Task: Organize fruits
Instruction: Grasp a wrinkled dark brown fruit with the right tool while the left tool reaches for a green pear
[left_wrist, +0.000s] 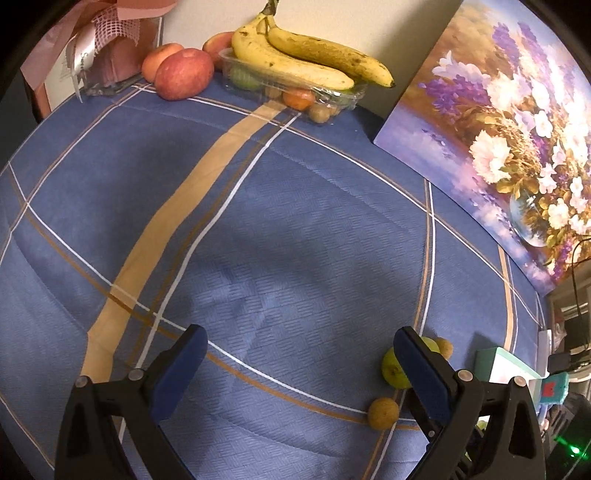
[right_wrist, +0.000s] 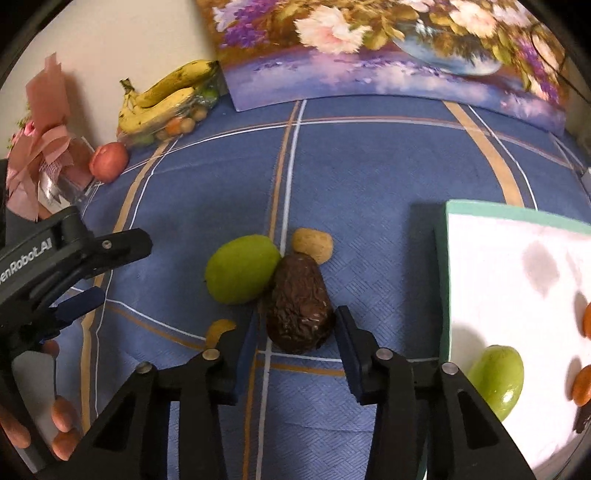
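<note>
wrinkled dark-brown avocado (right_wrist: 300, 302) between right claw (right_wrist: 295, 341) fingers, beside green fruit (right_wrist: 242, 268)

A blue cloth (left_wrist: 295, 229) with tan and white stripes covers the surface; whether a bed or a tabletop lies beneath cannot be told. At its far edge stand a clear plastic tray (left_wrist: 332, 98) with bananas (left_wrist: 295, 55) on top, red apples (left_wrist: 184, 74) just beside it, a pink-ribboned gift package (left_wrist: 107, 44) and a flower painting (left_wrist: 498, 129) leaning on the wall. Nearer, a wrinkled dark avocado (right_wrist: 299, 306) touches a green fruit (right_wrist: 240, 269); a small tan fruit (right_wrist: 313, 244) sits just behind, another (right_wrist: 219, 329) in front. A green-rimmed white box (right_wrist: 517, 295) rests to the right.
</note>
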